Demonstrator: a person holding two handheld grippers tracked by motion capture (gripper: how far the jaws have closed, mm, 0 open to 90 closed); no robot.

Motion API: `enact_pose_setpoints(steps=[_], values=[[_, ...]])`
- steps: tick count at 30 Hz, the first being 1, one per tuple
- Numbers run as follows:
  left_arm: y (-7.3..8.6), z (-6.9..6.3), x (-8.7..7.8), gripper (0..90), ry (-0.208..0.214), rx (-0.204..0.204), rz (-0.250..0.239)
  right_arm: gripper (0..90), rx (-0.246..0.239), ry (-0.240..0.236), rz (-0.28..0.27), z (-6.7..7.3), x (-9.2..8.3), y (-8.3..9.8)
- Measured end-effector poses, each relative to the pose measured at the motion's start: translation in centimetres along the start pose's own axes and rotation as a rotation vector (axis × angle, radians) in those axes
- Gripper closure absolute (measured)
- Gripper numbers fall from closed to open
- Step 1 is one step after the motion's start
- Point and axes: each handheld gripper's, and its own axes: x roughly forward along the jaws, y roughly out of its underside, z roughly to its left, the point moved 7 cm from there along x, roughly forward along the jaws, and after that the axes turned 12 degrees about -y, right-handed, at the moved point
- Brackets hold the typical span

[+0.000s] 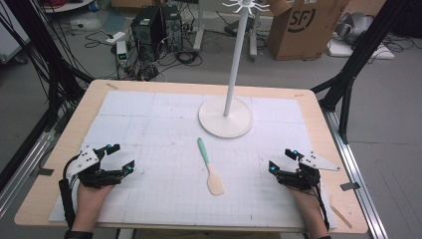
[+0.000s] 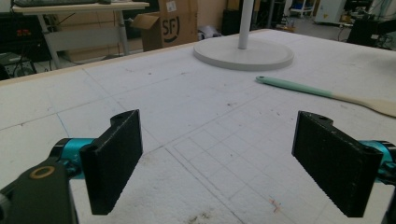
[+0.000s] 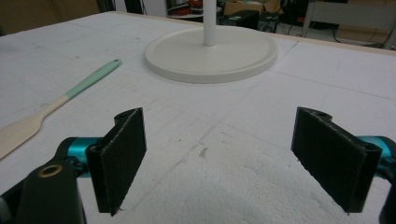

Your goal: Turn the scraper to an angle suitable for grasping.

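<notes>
**Reader:** Grippers first, please. Where are they, seen from above?

**Describer:** Left gripper (image 1: 120, 157) rests near the table's (image 1: 59, 149) front left corner, right gripper (image 1: 281, 159) near its front right, each held in a person's hand. Both have their jaws spread wide with nothing between them. Midway between the two, well apart from each, a spatula (image 1: 210, 167) lies flat on the white foam mat (image 1: 149, 119), mint handle pointing away from the person, pale wooden blade toward them. Beyond it stands a white stand (image 1: 226, 117) with a round base, a tall pole and hooks at the top.

**Reader:** So how far along is the work?

**Describer:** By my judgement, nothing is done yet: the spatula is untouched. Reaching, gripping and moving it all remain. The hooks suggest hanging it, but that is a guess.

**Reader:** What does the left gripper view add?

**Describer:** Wide-set black jaws low over the mat, empty. The spatula (image 2: 327, 93) lies ahead to the right, and this view shows a small hole at its handle tip, too small to see from above. The stand's base (image 2: 243, 53) sits behind.

**Reader:** And the right gripper view?

**Describer:** Jaws wide again, holding nothing. The spatula (image 3: 60, 102) lies ahead to the left, the base (image 3: 210, 53) straight ahead. The hooks are cut off in both gripper views; the high view shows them.
</notes>
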Motion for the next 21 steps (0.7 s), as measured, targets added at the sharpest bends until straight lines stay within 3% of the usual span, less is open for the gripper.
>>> enact_pose_setpoints(steps=[10, 21], values=[[0.02, -0.06, 0.06, 17.1, -0.007, 0.008, 0.006, 17.4, 0.032, -0.004, -0.016, -0.20, -0.15, -0.09], [0.03, -0.03, 0.08, 17.2, -0.009, 0.006, 0.007, 17.4, -0.007, 0.005, 0.011, -0.03, 0.52, -0.41]])
